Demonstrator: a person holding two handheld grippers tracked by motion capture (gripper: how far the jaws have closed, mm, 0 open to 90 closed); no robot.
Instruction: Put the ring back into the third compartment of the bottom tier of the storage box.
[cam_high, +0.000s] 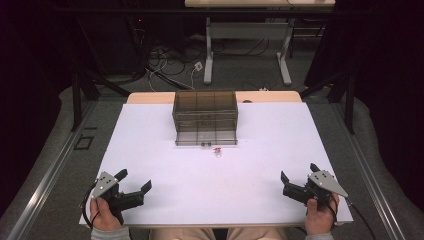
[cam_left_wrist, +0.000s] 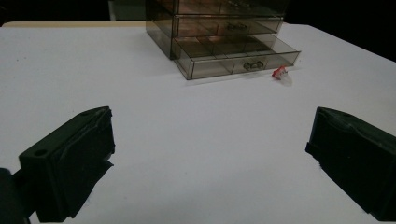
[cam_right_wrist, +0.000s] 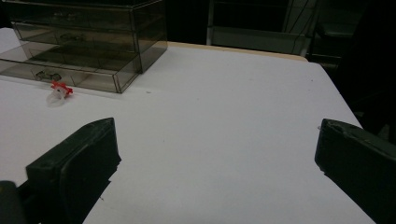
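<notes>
High view: the left gripper rests at the table's near-left corner and the right gripper at the near-right corner, both with jaws spread and holding nothing. A smoky drawer box stands at the middle of the far edge, its bottom drawer pulled out; a small red-and-clear piece lies on the table just in front of it.

Left gripper view: the piece sits beside the drawer's front right corner, well apart from the jaws.

Right gripper view: the piece is ahead to the left. It looks tiny and light, so I would approach low, straddle it squarely, and close gently to avoid flicking it away.
</notes>
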